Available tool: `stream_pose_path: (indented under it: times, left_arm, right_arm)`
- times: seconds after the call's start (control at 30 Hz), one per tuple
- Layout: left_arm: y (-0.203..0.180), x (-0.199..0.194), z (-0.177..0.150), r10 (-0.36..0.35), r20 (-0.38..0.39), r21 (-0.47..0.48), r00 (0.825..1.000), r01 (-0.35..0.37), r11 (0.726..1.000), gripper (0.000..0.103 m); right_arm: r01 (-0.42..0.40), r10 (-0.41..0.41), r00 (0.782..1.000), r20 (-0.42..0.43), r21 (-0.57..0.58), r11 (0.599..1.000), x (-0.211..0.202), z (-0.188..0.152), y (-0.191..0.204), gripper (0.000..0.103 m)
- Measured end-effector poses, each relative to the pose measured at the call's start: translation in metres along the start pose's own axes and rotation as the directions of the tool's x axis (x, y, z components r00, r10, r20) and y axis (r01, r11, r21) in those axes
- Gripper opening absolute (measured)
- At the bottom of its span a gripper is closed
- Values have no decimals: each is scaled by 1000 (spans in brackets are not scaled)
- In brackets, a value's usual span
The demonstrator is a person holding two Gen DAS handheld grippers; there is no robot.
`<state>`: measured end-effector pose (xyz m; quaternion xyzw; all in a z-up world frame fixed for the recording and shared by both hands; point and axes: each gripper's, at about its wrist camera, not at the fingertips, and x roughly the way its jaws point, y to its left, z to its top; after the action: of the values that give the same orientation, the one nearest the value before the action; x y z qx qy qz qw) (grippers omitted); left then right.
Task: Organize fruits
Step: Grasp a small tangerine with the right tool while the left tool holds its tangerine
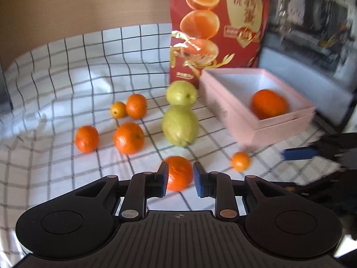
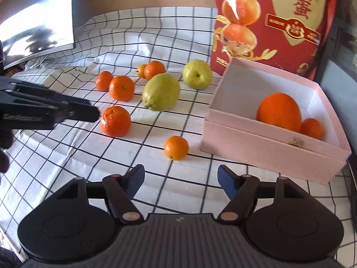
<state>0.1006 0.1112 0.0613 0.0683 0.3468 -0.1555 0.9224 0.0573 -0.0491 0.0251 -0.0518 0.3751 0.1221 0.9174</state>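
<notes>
left wrist view: nearest me, my left gripper [image 1: 180, 178] was clenched on a mandarin [image 1: 178, 173], its blue pads pressed against the fruit's two sides just above the checked cloth [image 1: 55, 156]. a small mandarin [image 1: 240, 160] lay a little to the right on the cloth, near the front corner of the pink box [image 1: 279, 131]. past the held fruit sat the long pear [image 1: 180, 125], and left of it two mandarins side by side [image 1: 128, 137] [image 1: 86, 138]. farther back, the round pear [image 1: 181, 93] touched the long one's far end, with another mandarin [image 1: 136, 106] and a tiny kumquat [image 1: 118, 109] touching each other off to the left. inside the pink box lay a big orange [image 1: 268, 103], blurred. behind everything stood the red bag [image 1: 218, 22] printed with halved oranges.

from the right wrist view, my right gripper [image 2: 180, 182] hung released, jaws apart with nothing between them, over bare cloth. just ahead of it lay the small mandarin [image 2: 176, 147], apart from the box wall [image 2: 267, 149]. to the left, the left gripper's black fingers [image 2: 73, 111] reached the side of its mandarin [image 2: 115, 121]. in the box the big orange [image 2: 279, 111] touched a smaller mandarin [image 2: 312, 128] in the near right corner.
</notes>
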Motion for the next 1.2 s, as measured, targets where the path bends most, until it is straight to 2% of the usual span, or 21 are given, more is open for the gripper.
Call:
stream_pose_path:
  times: [0.07, 0.17, 0.23, 0.37, 0.43, 0.57, 0.7, 0.87, 1.0, 1.2]
  left_arm:
    - [-5, 9, 3, 27, -6, 25, 1000, -27, 999, 29]
    - [-9, 18, 3, 16, -32, 51, 999, -14, 999, 29]
    - [-14, 22, 1, 26, -37, 91, 999, -22, 996, 33]
    - [-22, 25, -1, -16, -46, 130, 999, 22, 991, 62]
    - [-24, 26, -2, -31, -50, 142, 998, 38, 989, 68]
    - [-18, 25, -2, -4, -30, 100, 1000, 7, 995, 64]
    - [-9, 35, -3, 35, -82, 80, 996, -29, 996, 64]
    - [0, 44, -3, 16, -115, 17, 993, -14, 1000, 64]
    - [3, 47, -3, 7, -120, -16, 993, -9, 1000, 52]
    - [5, 40, -8, -32, -121, -43, 992, 27, 999, 51]
  right_arm:
    - [14, -14, 1000, 0, 7, 1000, -2, -2, -3, 73]
    - [29, -29, 1000, -8, 14, 999, -4, -6, -6, 73]
    - [39, -39, 999, -10, 18, 999, -5, -7, -8, 73]
    - [52, -51, 999, -15, 36, 998, -7, -11, -11, 73]
    - [56, -56, 998, -20, 40, 998, -8, -13, -12, 73]
    - [60, -59, 998, -21, 39, 997, -8, -14, -12, 73]
    - [63, -63, 998, -17, 24, 998, -11, -16, -10, 73]
    - [66, -65, 998, -24, 29, 997, -14, -19, -11, 73]
    - [77, -76, 997, -28, 35, 996, -15, -22, -14, 73]
    - [71, -69, 997, -24, 57, 996, -16, -21, -18, 73]
